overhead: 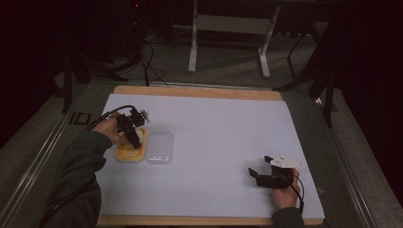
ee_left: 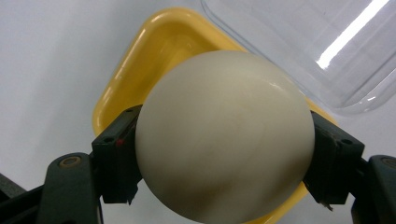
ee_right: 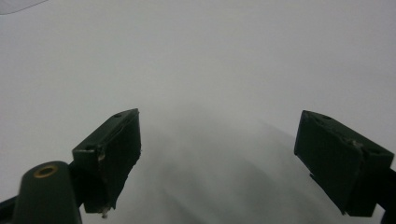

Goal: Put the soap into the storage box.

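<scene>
The white surface [overhead: 214, 137] lay mostly bare between the hands. The left forearm reached forward, its left claw [ee_left: 224, 154] clenched on a cream ball [ee_left: 224, 140] over the yellow tray [ee_left: 154, 51], a clear lid [ee_left: 327, 46] just beside. The right claw [ee_right: 217, 154] rested near the front edge, jaws apart.

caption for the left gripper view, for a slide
Left gripper clamps a cream ball over a yellow tray, clear lid beside it.
</scene>
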`<state>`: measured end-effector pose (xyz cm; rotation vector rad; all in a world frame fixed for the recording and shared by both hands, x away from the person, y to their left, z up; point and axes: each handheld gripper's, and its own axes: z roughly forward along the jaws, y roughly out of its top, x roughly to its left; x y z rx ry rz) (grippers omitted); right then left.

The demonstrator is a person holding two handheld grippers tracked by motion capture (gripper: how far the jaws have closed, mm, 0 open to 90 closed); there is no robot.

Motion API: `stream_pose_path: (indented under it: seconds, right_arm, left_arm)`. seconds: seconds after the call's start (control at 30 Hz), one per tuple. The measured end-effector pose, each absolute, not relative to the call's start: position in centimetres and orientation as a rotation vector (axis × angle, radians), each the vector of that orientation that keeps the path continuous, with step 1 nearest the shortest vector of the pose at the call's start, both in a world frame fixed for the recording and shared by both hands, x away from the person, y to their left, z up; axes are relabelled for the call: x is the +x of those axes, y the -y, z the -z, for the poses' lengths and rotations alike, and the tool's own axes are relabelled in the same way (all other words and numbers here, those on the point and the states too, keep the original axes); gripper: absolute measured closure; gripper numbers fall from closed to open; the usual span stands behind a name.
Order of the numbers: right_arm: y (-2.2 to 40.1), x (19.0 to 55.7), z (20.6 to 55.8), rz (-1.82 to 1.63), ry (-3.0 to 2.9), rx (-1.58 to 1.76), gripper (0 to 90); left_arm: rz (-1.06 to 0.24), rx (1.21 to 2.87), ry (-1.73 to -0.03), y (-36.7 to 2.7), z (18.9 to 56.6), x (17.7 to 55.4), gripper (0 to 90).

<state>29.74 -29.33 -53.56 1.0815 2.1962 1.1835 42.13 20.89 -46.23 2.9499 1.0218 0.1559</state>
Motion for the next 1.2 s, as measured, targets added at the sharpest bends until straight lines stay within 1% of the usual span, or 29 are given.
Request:
stream_pose_path:
  seconds: [0.3,0.5,0.53,0.57,0.7,0.83,0.9,1.0,1.1,1.13,1.17,1.2]
  right_arm:
    - [29.3,29.7,53.6,-1.182,-2.197,1.083,14.7]
    - [29.3,29.7,53.6,-1.182,-2.197,1.084,14.6]
    - [29.3,29.7,53.6,-1.18,-2.198,1.083,14.6]
    - [29.3,29.7,53.6,-1.18,-2.199,1.083,14.6]
    - [29.3,29.8,53.6,-1.178,-2.202,1.08,14.7]
    - [29.3,29.7,53.6,-1.18,-2.202,1.078,14.7]
    - [29.3,29.7,53.6,-1.18,-2.202,1.078,14.7]
    - [29.3,29.7,53.6,-1.18,-2.202,1.078,14.7]
    - [29.3,29.7,53.6,-1.18,-2.202,1.078,14.7]
    - [29.3,29.7,53.6,-1.179,-2.203,1.078,14.7]
    - [29.3,29.7,53.6,-1.179,-2.203,1.078,14.7]
    - [29.3,29.7,53.6,-1.179,-2.202,1.078,14.7]
  left_arm:
    - [-0.116,2.95,-1.055,-21.6,47.3,42.0,25.4]
    - [-0.062,2.934,-1.081,-22.0,48.4,42.0,25.2]
    - [-0.027,2.949,-1.049,-21.9,48.9,41.8,23.7]
    - [-0.027,2.949,-1.049,-21.9,48.9,41.8,16.7]
    - [-0.057,2.956,-1.056,-21.7,49.0,41.8,9.1]
    - [-0.075,2.956,-1.054,-21.7,48.8,41.8,5.9]
    - [-0.11,2.945,-1.054,-21.8,48.5,41.7,4.1]
    - [-0.134,2.931,-1.048,-21.8,48.0,41.6,3.1]
    - [-0.138,2.924,-1.025,-21.8,47.5,41.4,4.2]
    - [-0.161,2.909,-1.0,-21.9,47.0,41.3,7.7]
    - [-0.161,2.909,-1.0,-21.9,47.0,41.3,7.9]
    - [-0.174,2.873,-0.993,-21.8,46.4,41.1,8.4]
